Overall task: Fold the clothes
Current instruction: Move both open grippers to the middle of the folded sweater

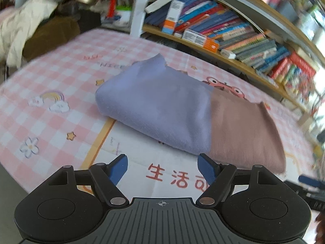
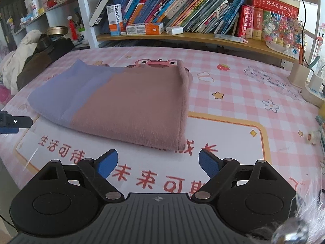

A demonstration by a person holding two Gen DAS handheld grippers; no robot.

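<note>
1. Two grippers hung just short of the folded garment, a soft fleecy piece that was lavender on its left part and dusty pink on the right, lying flat in a rectangle near the middle of the counter.
2. Jaws of the left gripper stood wide apart with nothing between them, close to the garment's near edge at the seam of the two colours; the right gripper likewise stood spread and empty, facing the pink near corner.
3. Folding looked largely done, so the step in hand seemed to be either one more fold or a final squaring-up.
4. For another fold, each gripper would do well to take a near corner through all the layers at once, since the stacked edges on the right side looked ready to slip apart if only the top ply were pinched.
5. Both corners would best be lifted together and carried level, so the thick fabric did not sag in the middle or drag the lower layers askew.
6. The far lavender corner stood slightly peaked and might want pressing flat.
7. Under the garment lay a pink-and-white checked mat printed with stars, a rainbow, a flower and red Chinese characters inside an orange-bordered panel.
8. Behind it ran a wooden bookshelf packed with leaning books and small boxes.
9. At the far left sat a heap of other clothes, cream and brown; whether they awaited folding could not be told.
10. A bouquet of colourful paper flowers stood at the shelf's right end.
</note>
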